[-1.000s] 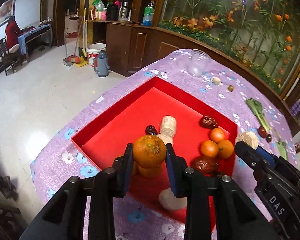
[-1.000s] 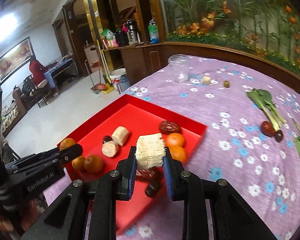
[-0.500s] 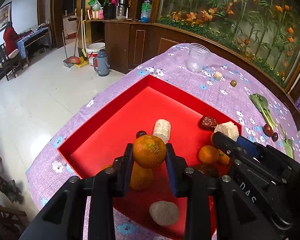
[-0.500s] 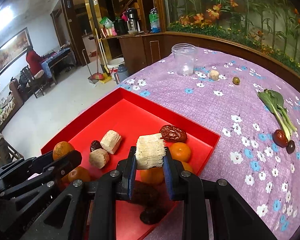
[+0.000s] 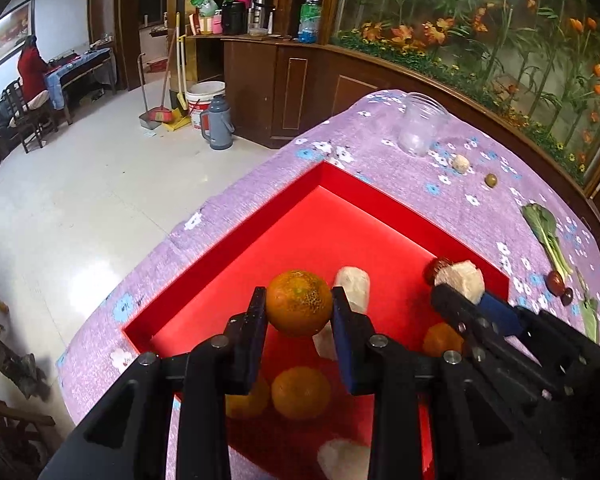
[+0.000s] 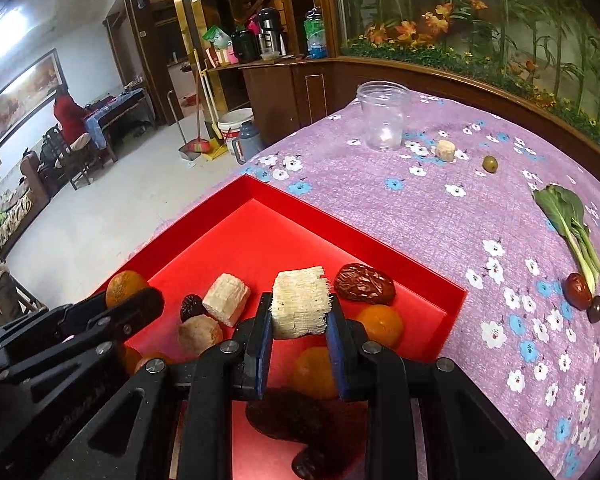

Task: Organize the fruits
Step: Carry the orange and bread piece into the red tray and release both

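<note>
Red tray (image 5: 236,248) walls frame most of what we see, the tray sitting on a worktop (image 6: 440,216) under a purple flowered cloth. Our left gripper (image 5: 299,312) has its fingers (image 5: 256,320) pinching a mandarin (image 5: 299,303), held above the tray floor near its front. Below it, in the tray, lie two more mandarins (image 5: 301,392), side by side. Our right gripper (image 6: 299,316) has its fingers (image 6: 334,344) pinching a pale fibrous block (image 6: 299,302), which hangs over the tray's right part. Behind the block a wrinkled red date (image 6: 364,284) rests by the tray's right wall; to the left lie a pale cut cylinder (image 6: 227,298), a rounder pale piece (image 6: 200,334) and a small dark fruit (image 6: 191,306), all close together. Something dark lies under the right gripper, perhaps more dates, though the view is too blurred to be sure. Out on the cloth, well apart from the tray, stand a clear jar (image 6: 383,120), a small pale piece (image 6: 445,150), a green olive-like fruit (image 6: 490,164) and a leafy green (image 6: 568,220) with a red date (image 6: 579,290) at its stem.
</note>
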`<state>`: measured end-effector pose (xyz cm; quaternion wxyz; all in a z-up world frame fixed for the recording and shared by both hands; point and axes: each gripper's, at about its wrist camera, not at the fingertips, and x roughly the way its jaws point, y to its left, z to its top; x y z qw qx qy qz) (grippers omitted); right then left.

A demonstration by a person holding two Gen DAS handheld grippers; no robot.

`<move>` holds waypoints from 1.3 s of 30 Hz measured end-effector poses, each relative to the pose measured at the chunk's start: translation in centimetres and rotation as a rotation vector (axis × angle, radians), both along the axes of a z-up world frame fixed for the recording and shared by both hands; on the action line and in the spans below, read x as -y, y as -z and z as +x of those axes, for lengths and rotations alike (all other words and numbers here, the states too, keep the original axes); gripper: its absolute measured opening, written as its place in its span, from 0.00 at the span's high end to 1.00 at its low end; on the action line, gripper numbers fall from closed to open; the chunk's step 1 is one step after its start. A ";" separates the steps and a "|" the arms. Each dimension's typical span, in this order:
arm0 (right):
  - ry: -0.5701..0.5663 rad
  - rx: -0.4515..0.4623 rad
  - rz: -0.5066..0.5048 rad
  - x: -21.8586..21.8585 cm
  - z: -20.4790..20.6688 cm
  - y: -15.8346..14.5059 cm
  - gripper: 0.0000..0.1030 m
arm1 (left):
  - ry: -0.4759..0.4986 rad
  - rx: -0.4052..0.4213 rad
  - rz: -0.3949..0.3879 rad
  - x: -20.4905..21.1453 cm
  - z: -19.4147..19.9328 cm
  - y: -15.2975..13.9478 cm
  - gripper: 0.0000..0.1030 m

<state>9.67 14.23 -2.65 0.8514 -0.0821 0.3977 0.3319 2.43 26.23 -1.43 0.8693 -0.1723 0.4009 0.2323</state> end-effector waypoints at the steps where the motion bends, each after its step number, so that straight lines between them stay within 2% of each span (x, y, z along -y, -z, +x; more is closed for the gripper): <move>1: -0.001 0.000 -0.004 -0.1 0.0 0.1 0.74 | -0.007 -0.007 0.000 -0.2 0.3 0.1 0.71; 13: 0.006 -0.025 -0.032 -0.4 1.0 1.0 0.73 | -0.019 -0.048 0.014 -1.1 1.6 1.1 0.71; 25: 0.014 -0.021 -0.027 -0.4 0.9 0.9 0.73 | -0.020 -0.055 0.034 -1.0 1.8 1.0 0.70; 27: 0.015 -0.026 -0.025 -0.4 1.0 1.0 0.69 | -0.027 -0.065 0.040 -1.0 1.8 1.0 0.68; 29: 0.019 -0.017 -0.019 -0.3 0.9 0.9 0.59 | -0.028 -0.056 0.038 -1.1 1.6 0.8 0.55; 30: 0.020 -0.013 -0.016 -0.2 0.8 0.7 0.58 | -0.034 -0.055 0.039 -1.1 1.5 0.7 0.43; 31: 0.020 -0.011 -0.014 0.0 0.7 0.6 0.58 | -0.050 -0.048 0.042 -1.2 1.2 0.5 0.37; 34: 0.028 -0.005 0.000 0.7 0.3 0.1 0.52 | -0.063 -0.035 0.039 -1.2 0.6 -0.1 0.27; 39: 0.047 0.005 0.032 2.7 -0.8 -0.6 0.46 | -0.067 -0.001 0.017 -0.5 -0.6 -1.2 0.24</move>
